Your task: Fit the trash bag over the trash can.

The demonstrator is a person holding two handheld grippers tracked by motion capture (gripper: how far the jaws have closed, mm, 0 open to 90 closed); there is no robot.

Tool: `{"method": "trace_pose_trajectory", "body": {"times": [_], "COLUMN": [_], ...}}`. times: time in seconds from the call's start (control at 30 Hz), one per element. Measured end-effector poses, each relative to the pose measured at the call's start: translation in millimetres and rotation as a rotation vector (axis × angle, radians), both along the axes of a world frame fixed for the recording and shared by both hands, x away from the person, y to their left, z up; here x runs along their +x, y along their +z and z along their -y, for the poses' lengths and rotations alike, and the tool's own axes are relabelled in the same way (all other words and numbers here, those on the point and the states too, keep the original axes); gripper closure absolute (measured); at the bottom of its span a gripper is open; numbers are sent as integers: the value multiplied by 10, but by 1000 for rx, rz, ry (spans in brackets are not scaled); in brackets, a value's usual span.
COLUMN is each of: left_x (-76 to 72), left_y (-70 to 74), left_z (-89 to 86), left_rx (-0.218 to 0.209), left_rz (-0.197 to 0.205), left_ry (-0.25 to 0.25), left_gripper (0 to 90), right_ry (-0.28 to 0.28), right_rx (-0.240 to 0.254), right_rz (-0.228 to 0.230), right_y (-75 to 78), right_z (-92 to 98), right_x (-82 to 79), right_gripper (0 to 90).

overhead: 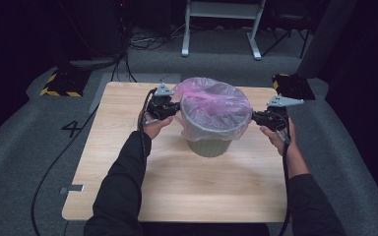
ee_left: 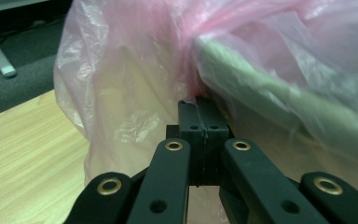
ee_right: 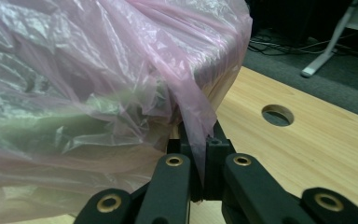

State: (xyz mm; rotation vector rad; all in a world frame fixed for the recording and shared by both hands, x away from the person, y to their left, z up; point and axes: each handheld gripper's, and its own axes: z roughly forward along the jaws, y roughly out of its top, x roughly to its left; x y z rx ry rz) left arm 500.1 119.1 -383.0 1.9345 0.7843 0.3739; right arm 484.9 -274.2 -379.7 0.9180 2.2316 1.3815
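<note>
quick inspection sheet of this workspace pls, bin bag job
surface: wooden table, a round hole in it
job's things: pink bag pulled over the rim of a green bin, hanging partway down its sides
clutter: nothing seen
grippers: left hand-held gripper shut on the bag at the bin's left; right hand-held gripper shut on the bag at its right
cables: a black cable trails off the table's left edge; more on the floor behind
surroundings: grey floor, white stand legs, striped blocks

Left gripper [overhead: 173, 109]: fingers [ee_left: 189, 122] pressed together, pointing inward.
Right gripper [overhead: 256, 117]: fingers [ee_right: 216, 148] pressed together, pointing inward.
Forearms: stretched forward, spread apart.
</note>
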Motion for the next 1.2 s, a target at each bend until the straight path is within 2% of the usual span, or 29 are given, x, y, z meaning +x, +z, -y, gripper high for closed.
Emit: {"method": "trace_pose_trajectory", "body": {"times": [0.07,0.1,0.13,0.17,0.23,0.3,0.43,0.5,0.53,0.57,0.63,0.7,0.8,0.87,0.93,0.97,1.0,1.03,1.1,1.17,1.2], "left_x": [-91,-91,-198,-198,-356,-449,-574,-632,-632,-695,-749,-786,-801,-802,-781,-763,-741,-721,-705,-705,-709], "left_y": [-9,-9,-18,-18,-12,-3,65,137,137,219,311,383,469,513,548,567,584,597,614,615,612], "left_z": [-30,-30,-56,-56,-109,-156,-320,-405,-405,-468,-514,-558,-582,-559,-521,-497,-477,-463,-414,-378,-355], "left_rx": [1,1,1,1,22,30,-10,-23,-23,-28,-23,-41,-55,-22,11,37,47,42,64,58,71], "left_rz": [11,11,23,23,49,70,105,147,147,184,216,231,215,234,242,246,248,242,248,242,243], "left_ry": [-16,-16,-28,-28,-52,-53,-33,-20,-20,-22,-2,-3,5,21,7,10,5,-23,-39,-97,-105], "left_gripper": [899,899,899,899,899,898,892,802,792,761,647,560,394,344,303,300,298,295,288,274,274], "right_ry": [19,19,35,44,60,60,36,6,-4,-6,-28,-19,-28,-28,-12,-3,7,23,47,67,64], "right_rx": [8,8,10,10,0,-24,-29,-30,-33,-37,-55,-68,-69,-67,-77,-75,-71,-64,-39,4,19], "right_rz": [0,0,2,2,9,30,94,129,145,160,180,189,202,220,235,245,250,256,269,274,281], "right_y": [-7,-7,-11,-12,-6,10,83,151,188,224,290,344,402,433,467,484,502,519,552,578,587], "right_z": [2,2,0,-1,-6,-9,40,85,108,128,166,201,233,239,229,223,219,218,231,264,282], "right_x": [-43,-43,-95,-125,-187,-243,-340,-396,-424,-449,-490,-517,-545,-559,-574,-583,-588,-592,-599,-607,-611], "right_gripper": [900,900,900,900,900,900,900,813,786,742,672,586,439,334,306,310,332,364,521,667,749]}}
